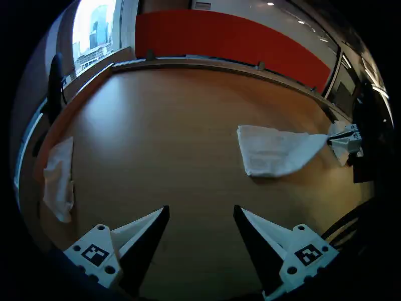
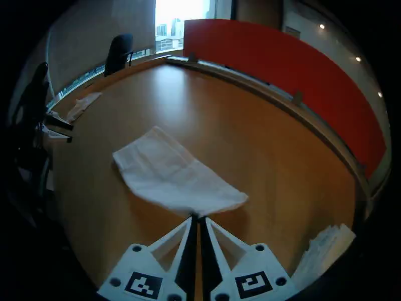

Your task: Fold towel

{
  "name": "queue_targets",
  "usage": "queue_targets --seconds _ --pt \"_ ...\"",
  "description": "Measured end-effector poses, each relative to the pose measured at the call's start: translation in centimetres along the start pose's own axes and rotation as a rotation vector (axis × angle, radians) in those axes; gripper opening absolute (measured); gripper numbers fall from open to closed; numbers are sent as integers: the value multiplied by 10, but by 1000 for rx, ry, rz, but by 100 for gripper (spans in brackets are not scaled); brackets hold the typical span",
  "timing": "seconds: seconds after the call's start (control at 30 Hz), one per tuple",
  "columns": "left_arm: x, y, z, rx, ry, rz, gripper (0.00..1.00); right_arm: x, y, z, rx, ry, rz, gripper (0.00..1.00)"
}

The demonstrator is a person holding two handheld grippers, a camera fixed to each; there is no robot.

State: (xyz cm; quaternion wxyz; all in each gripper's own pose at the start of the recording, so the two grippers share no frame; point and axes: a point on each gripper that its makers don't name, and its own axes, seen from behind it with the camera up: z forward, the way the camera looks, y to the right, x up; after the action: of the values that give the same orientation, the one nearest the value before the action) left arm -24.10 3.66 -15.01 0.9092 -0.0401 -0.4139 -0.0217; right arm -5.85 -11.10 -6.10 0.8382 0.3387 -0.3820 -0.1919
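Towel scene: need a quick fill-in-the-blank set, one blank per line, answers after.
1. The right gripper is ____ on a corner of the towel.
2. The left gripper hovers over the table with its fingers ____.
3. The partition behind the table is coloured ____.
4. A second cloth lies toward the ____ side of the left gripper view.

Missing words: shut; open; red; left

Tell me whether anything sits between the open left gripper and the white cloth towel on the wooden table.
Nothing visible does. Bare brown wooden table lies between the left gripper and the white cloth towel, whose far corner the right gripper pinches.
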Motion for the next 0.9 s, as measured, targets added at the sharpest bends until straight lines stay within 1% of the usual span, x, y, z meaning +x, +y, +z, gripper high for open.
queue_targets --seconds 0.17,0.3,0.47,0.57,0.7,0.8,0.9 --pt "1 3 -3 -5 9 -12 95 20 -4 3 17 12 -42 4" --pt "2 5 -7 -10 21 -25 95 45 -10 9 39 21 -96 4" --pt "1 8 -12 -14 35 -43 95 80 -28 22 88 39 -177 4" --pt "-1 8 -14 -12 39 -58 95 100 -44 34 127 44 -230 4" --pt "-6 6 -18 -4 43 -80 95 119 -72 54 191 40 -301 4" --pt "-9 5 -21 3 44 -94 95 125 -95 71 240 29 -347 4" --pt "-12 3 -23 11 45 -105 95 125 -117 88 284 12 -383 4"
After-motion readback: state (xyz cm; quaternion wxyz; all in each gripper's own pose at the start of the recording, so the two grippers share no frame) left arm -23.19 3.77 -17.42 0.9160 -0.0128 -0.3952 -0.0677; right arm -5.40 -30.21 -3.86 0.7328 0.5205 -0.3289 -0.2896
